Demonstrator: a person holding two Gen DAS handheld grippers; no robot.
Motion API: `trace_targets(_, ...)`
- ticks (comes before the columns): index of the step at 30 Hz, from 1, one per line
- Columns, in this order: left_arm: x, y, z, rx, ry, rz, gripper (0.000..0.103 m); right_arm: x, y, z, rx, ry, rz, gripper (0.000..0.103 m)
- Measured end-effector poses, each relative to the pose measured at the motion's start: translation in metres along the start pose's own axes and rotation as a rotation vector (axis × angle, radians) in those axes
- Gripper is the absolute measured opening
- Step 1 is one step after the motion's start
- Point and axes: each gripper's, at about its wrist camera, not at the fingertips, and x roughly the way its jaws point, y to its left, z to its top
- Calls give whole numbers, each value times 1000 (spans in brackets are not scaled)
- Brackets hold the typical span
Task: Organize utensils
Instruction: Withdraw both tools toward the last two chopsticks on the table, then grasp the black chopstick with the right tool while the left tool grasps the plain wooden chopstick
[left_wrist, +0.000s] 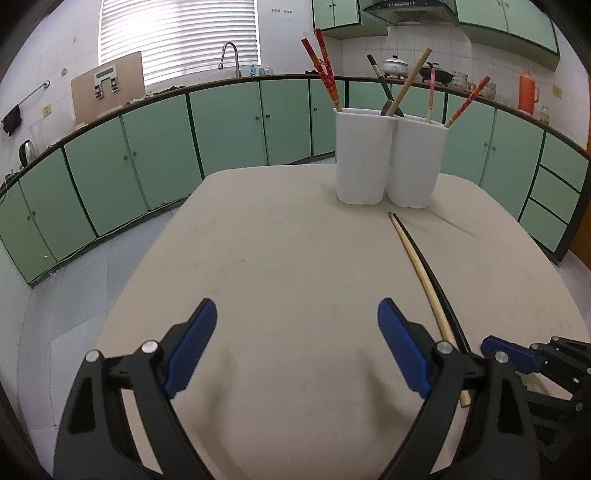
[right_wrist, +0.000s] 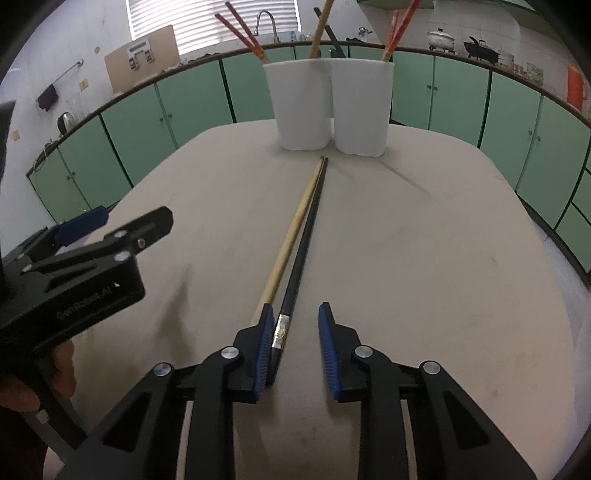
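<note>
A black chopstick (right_wrist: 306, 229) and a pale wooden chopstick (right_wrist: 291, 229) lie side by side on the beige table (right_wrist: 424, 258), pointing at two white holders (right_wrist: 303, 107) (right_wrist: 364, 110). My right gripper (right_wrist: 296, 321) is low over their near ends. The black chopstick's silver-banded end lies between the jaws against the left pad, while the right pad stands clear of it. The wooden one runs outside the left finger. My left gripper (left_wrist: 295, 314) hangs wide open over bare table, left of the chopsticks (left_wrist: 424, 273), with nothing between its fingers.
The holders (left_wrist: 360, 158) (left_wrist: 417, 162) stand at the table's far side and hold red chopsticks (left_wrist: 325, 70), a wooden handle and a dark ladle. Green cabinets ring the room behind. A hand grips the left gripper (right_wrist: 122, 223) at the left edge of the right wrist view.
</note>
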Motion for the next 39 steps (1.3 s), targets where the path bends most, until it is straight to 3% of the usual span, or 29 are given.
trace_targets(3, 0, -1, 0, -2, 1, -4, 87, -1, -4, 0, 9, 5, -2, 9)
trace_targets(9, -2, -11, -1, 15, 4, -29, 84, -8, -19, -6, 55, -8, -26, 7)
trace_targets(22, 11, -64, -3, 69, 75, -164, 77, -18, -69, -10, 190, -37, -120, 7)
trace_targets(29, 37, -79, -6, 74, 193, -198, 48, -21, -76, -8, 194, -49, -117, 7)
trace_targets(32, 40, -79, -6, 65, 210, -199, 42, -20, -78, -9, 197, -44, -113, 7)
trace_targets(34, 39, -82, -4, 77, 207, -189, 30, -19, -77, -9, 196, -41, -109, 7)
trace_targets(36, 38, -85, -4, 87, 205, -188, 8, -19, -76, -10, 188, -39, -107, 7)
trace_targets(39, 36, -83, -6, 81, 202, -183, 6, -18, -74, -9, 179, -35, -104, 7)
